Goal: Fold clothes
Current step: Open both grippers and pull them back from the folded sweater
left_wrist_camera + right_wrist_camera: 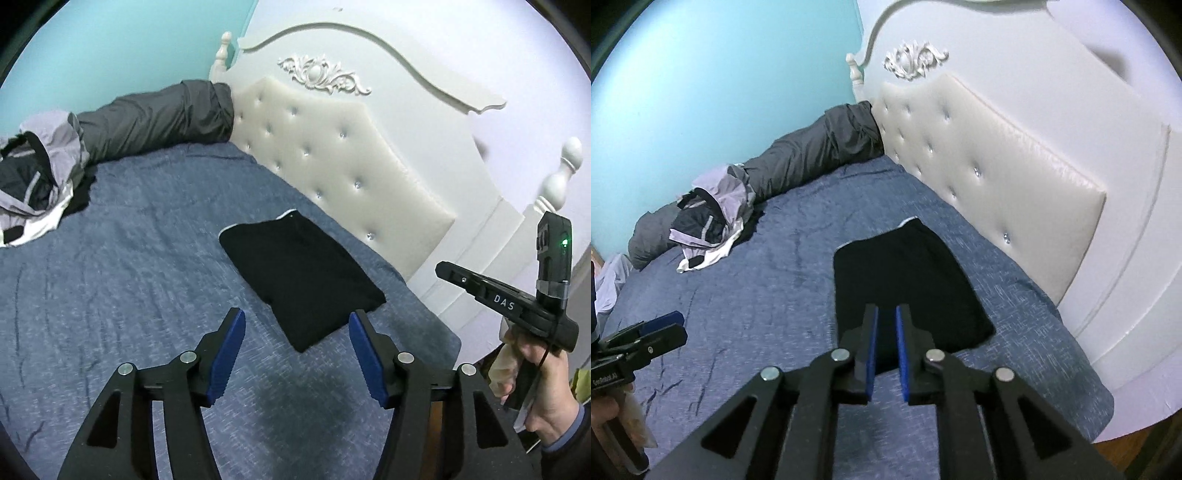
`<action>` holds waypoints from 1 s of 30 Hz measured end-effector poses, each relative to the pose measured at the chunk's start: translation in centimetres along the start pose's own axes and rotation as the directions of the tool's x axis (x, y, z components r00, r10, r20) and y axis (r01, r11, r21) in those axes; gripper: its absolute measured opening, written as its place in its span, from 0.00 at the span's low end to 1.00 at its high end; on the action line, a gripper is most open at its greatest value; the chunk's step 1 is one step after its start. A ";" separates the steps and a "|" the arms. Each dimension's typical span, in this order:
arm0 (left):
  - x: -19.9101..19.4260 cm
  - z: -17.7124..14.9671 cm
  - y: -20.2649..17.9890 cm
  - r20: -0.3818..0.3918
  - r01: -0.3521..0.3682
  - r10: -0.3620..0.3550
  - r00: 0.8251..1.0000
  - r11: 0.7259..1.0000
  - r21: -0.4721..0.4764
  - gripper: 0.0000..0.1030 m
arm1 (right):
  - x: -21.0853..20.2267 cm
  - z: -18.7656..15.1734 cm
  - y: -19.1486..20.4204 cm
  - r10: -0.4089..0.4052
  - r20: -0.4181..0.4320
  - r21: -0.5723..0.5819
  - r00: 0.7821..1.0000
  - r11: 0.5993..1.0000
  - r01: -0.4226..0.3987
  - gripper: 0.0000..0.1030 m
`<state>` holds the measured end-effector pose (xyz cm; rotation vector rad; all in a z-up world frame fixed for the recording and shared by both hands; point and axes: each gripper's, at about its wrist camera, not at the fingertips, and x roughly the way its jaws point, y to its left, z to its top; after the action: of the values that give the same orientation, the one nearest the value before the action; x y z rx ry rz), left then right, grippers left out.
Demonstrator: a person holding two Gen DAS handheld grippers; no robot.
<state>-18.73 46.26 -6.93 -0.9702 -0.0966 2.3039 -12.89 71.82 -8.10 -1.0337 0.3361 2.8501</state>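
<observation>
A black garment (299, 277) (908, 269), folded into a neat rectangle, lies flat on the blue bedspread (129, 277) (757, 295) close to the headboard. My left gripper (297, 317) hovers over its near edge, wide open with nothing between the blue pads; it also shows at the left edge of the right wrist view (670, 325). My right gripper (886, 310) hangs above the garment's near end. Its pads stand only a narrow gap apart and hold nothing. From the left wrist view it appears side-on at the right (443, 267), held by a hand (546, 387).
A loose pile of grey, white and black clothes (33, 184) (709, 225) sits at the far left of the bed. A dark grey rolled bolster (155, 118) (812, 155) lies along the turquoise wall. The white tufted headboard (332, 155) (997, 177) bounds the right side.
</observation>
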 end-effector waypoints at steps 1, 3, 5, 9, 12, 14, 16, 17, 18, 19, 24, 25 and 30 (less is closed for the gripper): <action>-0.7 0.0 0.0 0.006 -0.002 0.002 1.000 1.000 0.003 0.63 | -0.5 0.0 0.3 0.000 0.005 -0.001 1.000 1.000 0.000 0.12; -2.1 -0.1 -0.1 0.020 -0.006 0.006 1.000 1.000 0.004 0.64 | -1.6 -0.1 1.0 0.000 0.016 -0.002 1.000 1.000 0.000 0.14; -3.4 -0.1 -0.1 0.033 -0.010 0.010 0.999 1.000 0.004 0.65 | -2.7 -0.2 1.6 0.000 0.023 -0.005 1.000 1.000 0.000 0.18; -6.0 -0.2 -0.3 0.059 -0.017 0.017 0.998 1.000 0.012 0.67 | -4.7 -0.4 2.9 -0.001 0.038 -0.013 0.999 1.000 0.001 0.25; -7.9 -0.5 -0.5 0.080 -0.022 0.021 0.997 1.000 0.020 0.68 | -6.3 -0.5 3.8 -0.001 0.050 -0.016 0.999 1.000 0.002 0.27; -9.0 -0.7 -0.7 0.093 -0.024 0.022 0.995 0.999 0.023 0.70 | -7.5 -0.7 4.5 0.000 0.060 -0.013 0.998 1.000 0.000 0.30; -10.1 -0.9 -0.8 0.103 -0.026 0.024 0.994 0.999 0.024 0.73 | -8.5 -0.9 5.0 0.004 0.068 -0.010 0.998 1.000 -0.004 0.35; -10.6 -1.0 -0.8 0.109 -0.029 0.026 0.994 0.999 0.025 0.75 | -9.1 -1.0 5.3 0.006 0.072 -0.009 0.997 1.000 -0.006 0.37; -11.1 -1.0 -0.8 0.113 -0.030 0.027 0.993 0.999 0.025 0.76 | -9.6 -1.1 5.6 0.008 0.076 -0.007 0.997 1.000 -0.008 0.38; -11.7 -1.1 -0.8 0.117 -0.029 0.026 0.993 0.999 0.026 0.77 | -10.1 -1.2 5.9 0.010 0.080 -0.006 0.997 1.000 -0.010 0.39; -14.3 -1.6 -0.8 0.143 -0.047 0.042 0.989 0.998 0.033 0.83 | -12.5 -1.8 7.3 0.018 0.097 0.008 0.995 1.000 -0.019 0.53; -14.8 -1.7 -0.8 0.148 -0.055 0.049 0.988 0.998 0.036 0.84 | -12.9 -2.0 7.6 0.022 0.102 0.009 0.995 1.000 -0.024 0.54; -17.2 -2.2 -0.1 0.166 -0.077 0.071 0.984 0.997 0.030 0.89 | -14.6 -2.7 8.9 0.037 0.122 0.014 0.992 0.999 -0.039 0.62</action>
<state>-8.05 36.05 2.13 -0.7757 -0.0879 2.4429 -1.37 62.36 0.81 -0.8541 0.3725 2.9221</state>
